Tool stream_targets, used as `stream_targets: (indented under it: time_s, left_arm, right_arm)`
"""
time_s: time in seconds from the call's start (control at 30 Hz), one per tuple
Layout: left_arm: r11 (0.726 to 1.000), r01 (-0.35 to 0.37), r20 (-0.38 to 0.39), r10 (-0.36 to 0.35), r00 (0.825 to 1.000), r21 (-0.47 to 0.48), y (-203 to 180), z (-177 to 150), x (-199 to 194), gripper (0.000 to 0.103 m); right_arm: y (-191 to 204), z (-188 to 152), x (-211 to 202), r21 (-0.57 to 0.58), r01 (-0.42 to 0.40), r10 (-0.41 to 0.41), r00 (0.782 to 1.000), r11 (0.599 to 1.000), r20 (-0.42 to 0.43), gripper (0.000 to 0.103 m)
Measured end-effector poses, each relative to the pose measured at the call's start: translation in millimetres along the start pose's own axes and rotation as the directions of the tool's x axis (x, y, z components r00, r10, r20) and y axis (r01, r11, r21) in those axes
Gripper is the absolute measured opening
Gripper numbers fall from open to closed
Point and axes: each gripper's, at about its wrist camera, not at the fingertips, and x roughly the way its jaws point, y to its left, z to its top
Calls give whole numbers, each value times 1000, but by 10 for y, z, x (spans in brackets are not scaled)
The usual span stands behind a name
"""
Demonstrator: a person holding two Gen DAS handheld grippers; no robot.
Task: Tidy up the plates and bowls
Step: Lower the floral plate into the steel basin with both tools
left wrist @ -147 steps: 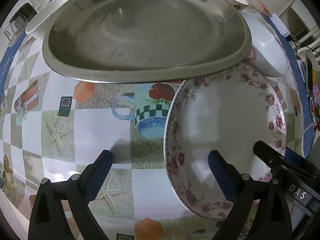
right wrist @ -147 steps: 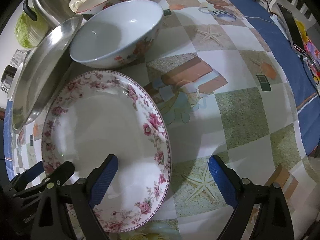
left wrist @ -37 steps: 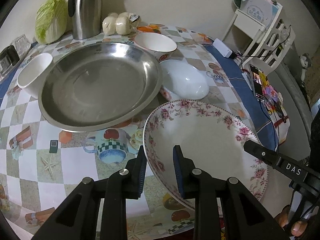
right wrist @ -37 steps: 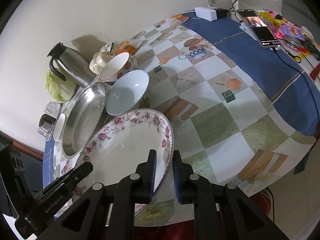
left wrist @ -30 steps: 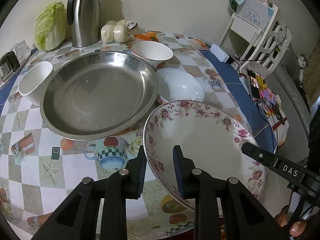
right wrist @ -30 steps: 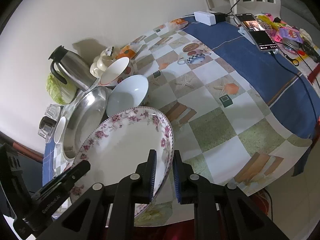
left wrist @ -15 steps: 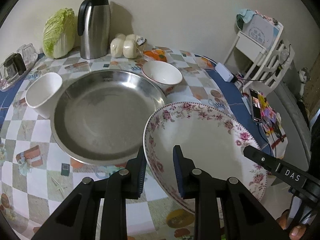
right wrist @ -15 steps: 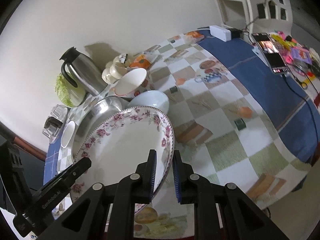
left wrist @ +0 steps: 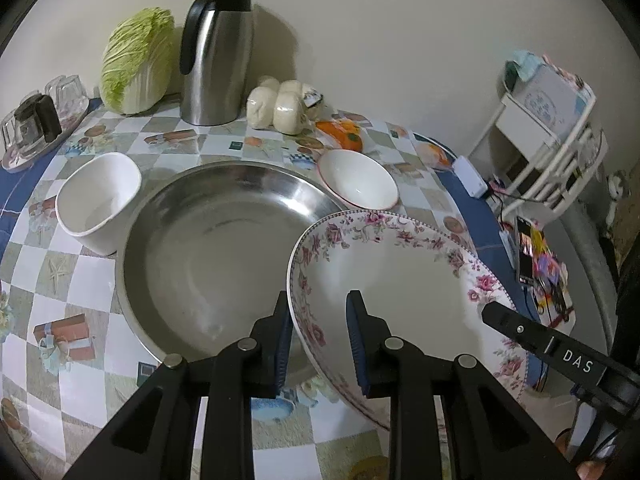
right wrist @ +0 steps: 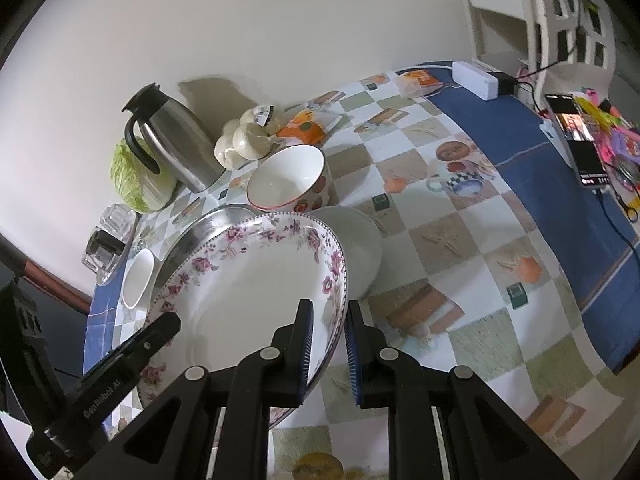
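Both grippers hold a white floral-rimmed plate (left wrist: 408,264) lifted above the table. My left gripper (left wrist: 320,338) is shut on its left rim; my right gripper (right wrist: 328,344) is shut on its right rim (right wrist: 332,280). Beneath and to the left lies a large steel dish (left wrist: 208,248). A white square bowl (left wrist: 98,200) stands left of the dish. A red-rimmed bowl (left wrist: 358,180) stands behind it. A plain white bowl (right wrist: 356,248) sits partly hidden under the plate.
A steel thermos (left wrist: 216,56), a cabbage (left wrist: 136,60), buns (left wrist: 280,108) and an orange packet (left wrist: 344,136) line the wall. A tray with glasses (left wrist: 32,128) is at far left. A phone (right wrist: 580,136), cables and a white rack (left wrist: 552,140) are at right.
Both grippers shut on the plate's rims and lifted it off the table. Since about a second ago it has risen higher and moved left, over the steel dish's edge.
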Motion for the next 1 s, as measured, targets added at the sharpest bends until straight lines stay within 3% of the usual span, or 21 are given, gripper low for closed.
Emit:
stream_targets:
  time_s: [0.53,1.0]
  left_arm:
    - [978,18,7,-17,1000,-207,788,324,128,28]
    - [961,-41,18,48,999,-274,1316,413,71,30]
  right_arm:
    - [549,200,495,-44,-77,74,995,996,-66,18]
    - [1058,158,849,-70,-138,130,985,988,-116,19]
